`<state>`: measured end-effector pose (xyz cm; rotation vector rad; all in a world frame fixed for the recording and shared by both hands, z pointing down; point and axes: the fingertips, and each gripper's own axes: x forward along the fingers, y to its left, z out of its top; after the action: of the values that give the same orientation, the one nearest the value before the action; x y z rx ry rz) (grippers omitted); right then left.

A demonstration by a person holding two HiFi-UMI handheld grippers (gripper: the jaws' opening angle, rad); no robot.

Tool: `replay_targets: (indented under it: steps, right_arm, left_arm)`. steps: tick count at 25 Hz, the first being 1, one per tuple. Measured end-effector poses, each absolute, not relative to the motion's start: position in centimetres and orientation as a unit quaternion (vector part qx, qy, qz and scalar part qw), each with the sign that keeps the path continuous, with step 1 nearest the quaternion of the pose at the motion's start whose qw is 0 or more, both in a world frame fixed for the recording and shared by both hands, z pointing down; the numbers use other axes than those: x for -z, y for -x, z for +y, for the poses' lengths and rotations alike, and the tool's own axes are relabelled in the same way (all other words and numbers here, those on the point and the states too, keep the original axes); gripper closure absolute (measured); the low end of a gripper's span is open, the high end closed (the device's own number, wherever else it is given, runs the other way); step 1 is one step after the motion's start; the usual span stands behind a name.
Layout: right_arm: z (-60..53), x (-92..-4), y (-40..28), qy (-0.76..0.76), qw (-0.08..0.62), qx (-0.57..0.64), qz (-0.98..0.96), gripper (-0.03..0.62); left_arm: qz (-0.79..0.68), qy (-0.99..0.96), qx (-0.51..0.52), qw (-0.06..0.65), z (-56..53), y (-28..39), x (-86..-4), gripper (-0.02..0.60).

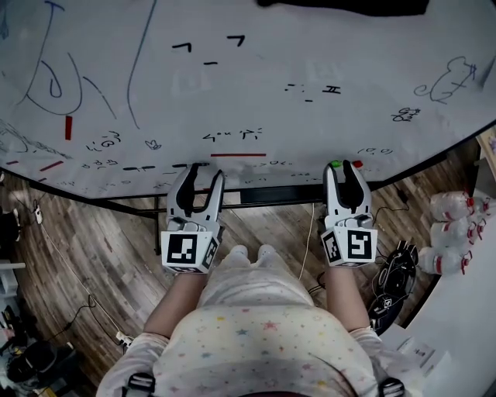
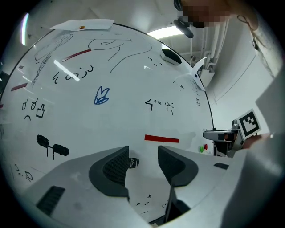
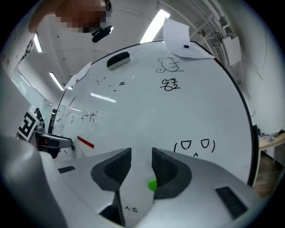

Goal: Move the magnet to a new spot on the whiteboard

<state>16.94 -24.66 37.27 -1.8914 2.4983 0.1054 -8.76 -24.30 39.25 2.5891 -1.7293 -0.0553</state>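
Note:
The whiteboard (image 1: 310,124) carries scribbles and several magnets. Along its lower edge sit a round green magnet (image 1: 335,164) and a red one (image 1: 357,164). A long red strip magnet (image 1: 238,154) lies to their left. My right gripper (image 1: 346,167) is open at these two. In the right gripper view the green magnet (image 3: 152,185) peeks out beside the right finger, outside the gap, and nothing sits in my right gripper (image 3: 141,158). My left gripper (image 1: 204,175) is open too. A small black magnet (image 2: 133,163) shows just past its left finger (image 2: 111,167), below the red strip (image 2: 161,139).
A black eraser (image 1: 341,6) rests at the board's top. A shorter red strip (image 1: 68,127) stands at the left. A sheet of paper (image 3: 182,42) is pinned at the upper right. Water bottles (image 1: 457,233) and cables (image 1: 395,271) lie on the wooden floor to the right.

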Motion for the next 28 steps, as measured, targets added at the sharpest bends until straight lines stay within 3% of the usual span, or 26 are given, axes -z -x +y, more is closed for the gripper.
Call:
replay_targets:
  steps: [28]
  right_arm:
    - [-26.2, -43.0, -19.5, 0.635, -0.025, 0.003, 0.772, 0.458]
  left_arm:
    - [-0.573, -0.819, -0.005, 0.019, -24.4, 10.1, -41.4, 0.4]
